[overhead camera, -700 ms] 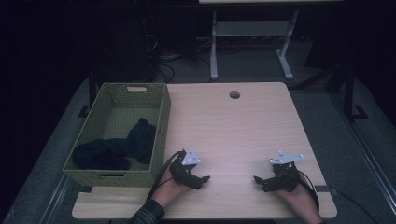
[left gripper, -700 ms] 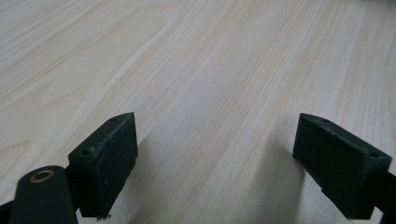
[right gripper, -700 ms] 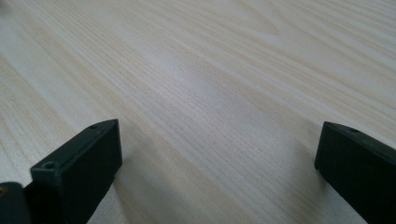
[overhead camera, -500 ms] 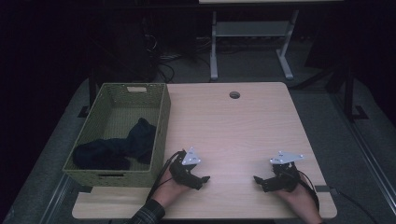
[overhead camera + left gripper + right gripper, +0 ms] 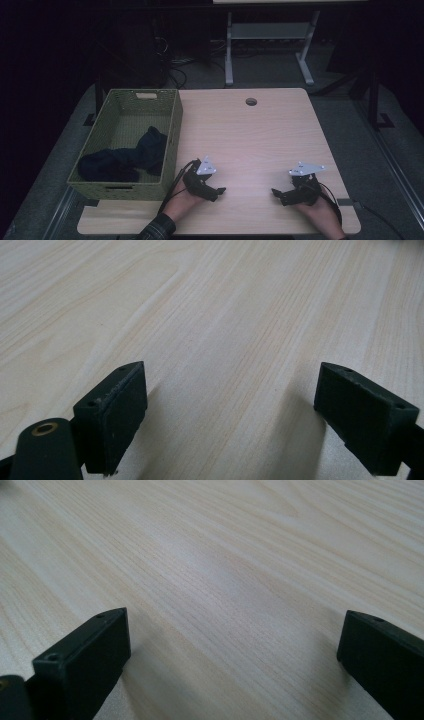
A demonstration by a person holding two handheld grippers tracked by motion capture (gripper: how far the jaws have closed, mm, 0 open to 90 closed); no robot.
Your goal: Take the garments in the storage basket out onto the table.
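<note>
My left gripper (image 5: 216, 191) rests on the light wooden table (image 5: 250, 135) near its front edge, just right of the basket. In the left gripper view its jaws stand wide apart (image 5: 222, 420) with only bare wood between them. My right gripper (image 5: 279, 195) lies on the table at the front right, pointing left toward the other one. The right gripper view shows its jaws also spread wide (image 5: 230, 665) over bare table. A green woven basket (image 5: 170, 145) at the table's left edge holds dark cloth (image 5: 125, 160).
A round cable hole (image 5: 251, 101) sits near the table's far edge. Beyond the table stands a white metal frame (image 5: 265, 45) on a dark floor. A plaid sleeve (image 5: 157, 231) enters at the bottom left.
</note>
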